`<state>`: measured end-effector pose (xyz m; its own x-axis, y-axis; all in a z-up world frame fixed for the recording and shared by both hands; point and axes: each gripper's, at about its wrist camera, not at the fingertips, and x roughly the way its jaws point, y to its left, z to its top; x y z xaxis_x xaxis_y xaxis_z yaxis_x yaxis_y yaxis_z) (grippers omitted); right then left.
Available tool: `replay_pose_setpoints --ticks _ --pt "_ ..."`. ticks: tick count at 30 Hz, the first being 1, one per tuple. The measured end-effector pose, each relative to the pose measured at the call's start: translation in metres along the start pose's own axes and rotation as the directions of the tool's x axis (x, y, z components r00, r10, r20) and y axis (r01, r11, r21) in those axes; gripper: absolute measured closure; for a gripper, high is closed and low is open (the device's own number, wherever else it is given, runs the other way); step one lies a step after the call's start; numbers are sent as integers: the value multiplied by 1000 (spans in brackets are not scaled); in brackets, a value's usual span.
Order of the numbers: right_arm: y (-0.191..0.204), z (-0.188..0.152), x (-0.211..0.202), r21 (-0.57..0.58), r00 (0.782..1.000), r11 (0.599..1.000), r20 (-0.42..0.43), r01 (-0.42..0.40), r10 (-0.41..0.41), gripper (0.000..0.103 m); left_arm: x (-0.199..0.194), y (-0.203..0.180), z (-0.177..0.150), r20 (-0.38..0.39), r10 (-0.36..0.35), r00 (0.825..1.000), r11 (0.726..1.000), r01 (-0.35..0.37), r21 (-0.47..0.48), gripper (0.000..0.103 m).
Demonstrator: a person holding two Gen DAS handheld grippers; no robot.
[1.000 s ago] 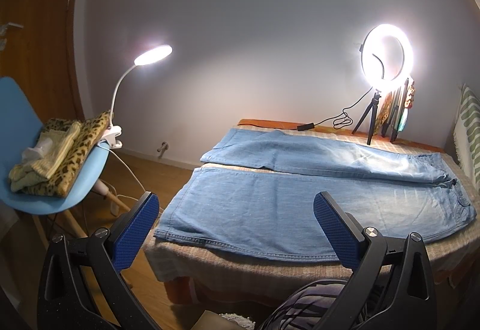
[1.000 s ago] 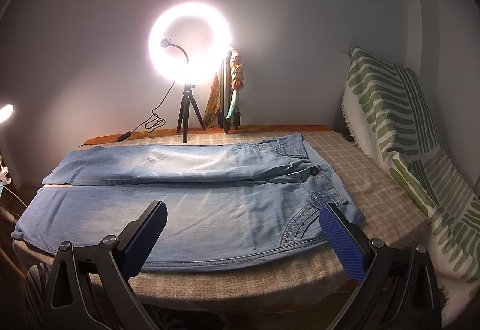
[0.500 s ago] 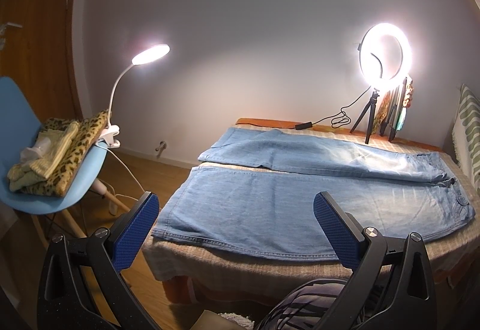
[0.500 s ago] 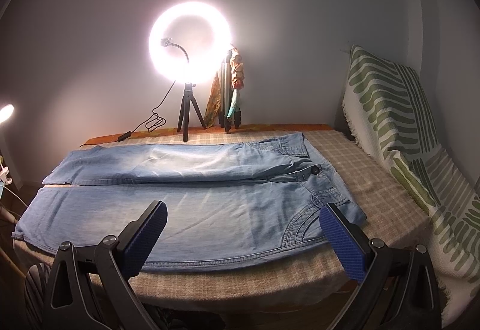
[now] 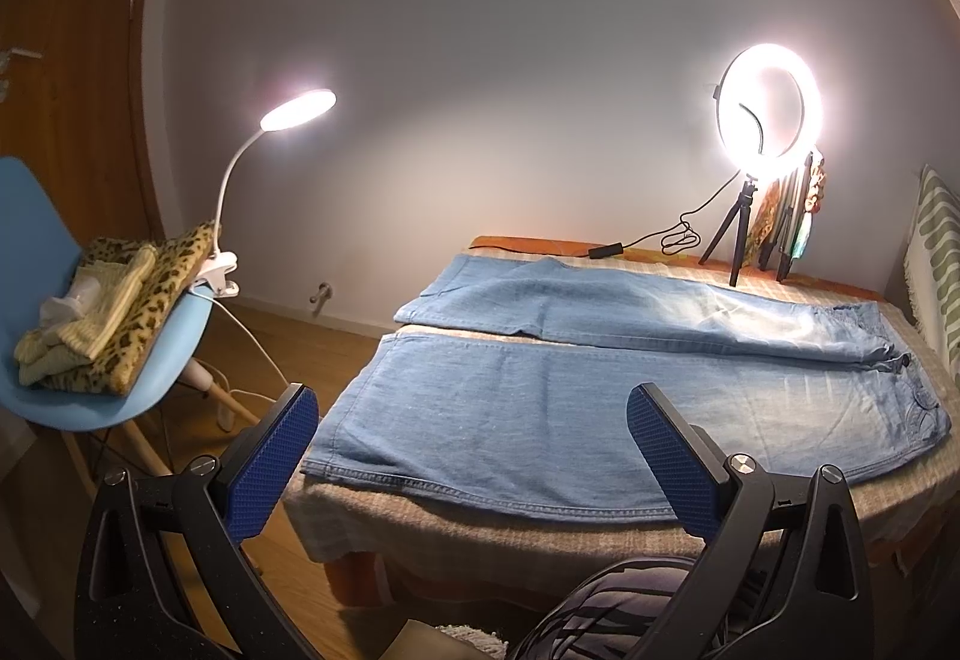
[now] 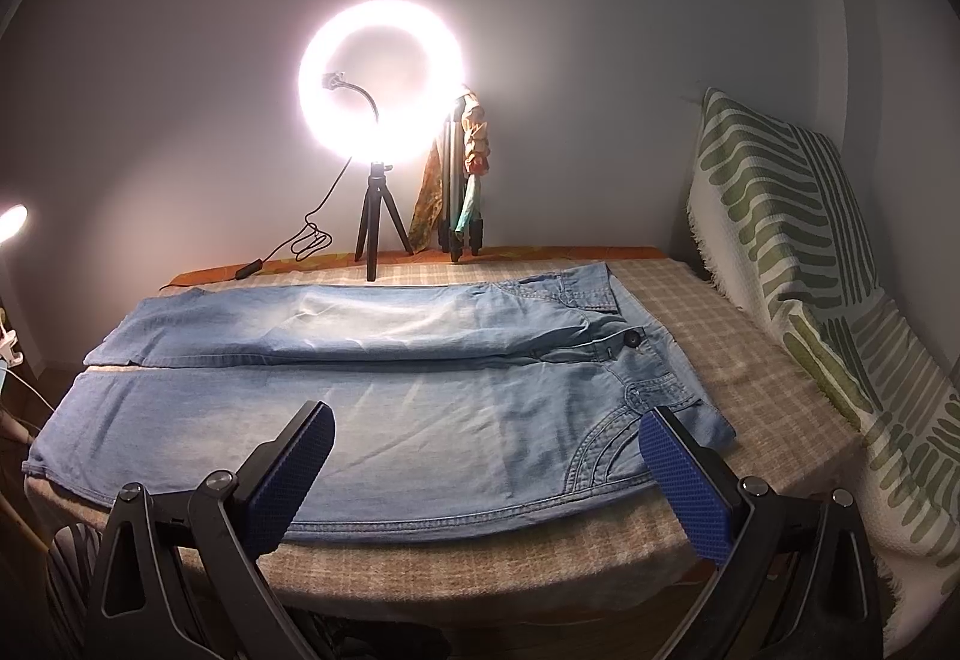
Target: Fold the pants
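Light blue jeans point(image 5: 600, 396) lie flat on the checked bed cover point(image 5: 468, 534), both legs spread side by side, hems to the left and waist to the right. They also show in the right wrist view point(image 6: 384, 396), with the waist button at the right. My left gripper point(image 5: 474, 456) is open and empty, held short of the near leg's hem end. My right gripper point(image 6: 486, 474) is open and empty, held short of the near edge by the waist pocket.
A lit ring light on a tripod point(image 6: 378, 132) and a folded tripod point(image 6: 462, 192) stand at the bed's far edge. A green-patterned cushion point(image 6: 792, 264) leans at the right. A blue chair point(image 5: 150, 366) with clothes and a clip lamp point(image 5: 294, 111) stands left.
The left gripper's view has shifted slightly, the bed now sitting a little further right and lower. The right gripper has barely moved. The jeans lie as before.
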<state>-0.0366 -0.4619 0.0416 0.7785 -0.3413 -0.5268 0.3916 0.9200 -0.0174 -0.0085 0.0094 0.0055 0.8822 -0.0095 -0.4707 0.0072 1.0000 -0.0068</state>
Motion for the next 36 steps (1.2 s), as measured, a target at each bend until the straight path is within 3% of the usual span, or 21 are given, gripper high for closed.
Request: replay_pose_setpoints --ticks 29,36 --pt "-2 -1 -3 -5 1000 1000 11 18 -18 0 -3 -1 2 13 -3 1000 1000 3 6 1" --pt "-6 3 -7 13 999 1000 30 -13 12 0 -2 0 1 3 -9 1000 1000 9 15 1"
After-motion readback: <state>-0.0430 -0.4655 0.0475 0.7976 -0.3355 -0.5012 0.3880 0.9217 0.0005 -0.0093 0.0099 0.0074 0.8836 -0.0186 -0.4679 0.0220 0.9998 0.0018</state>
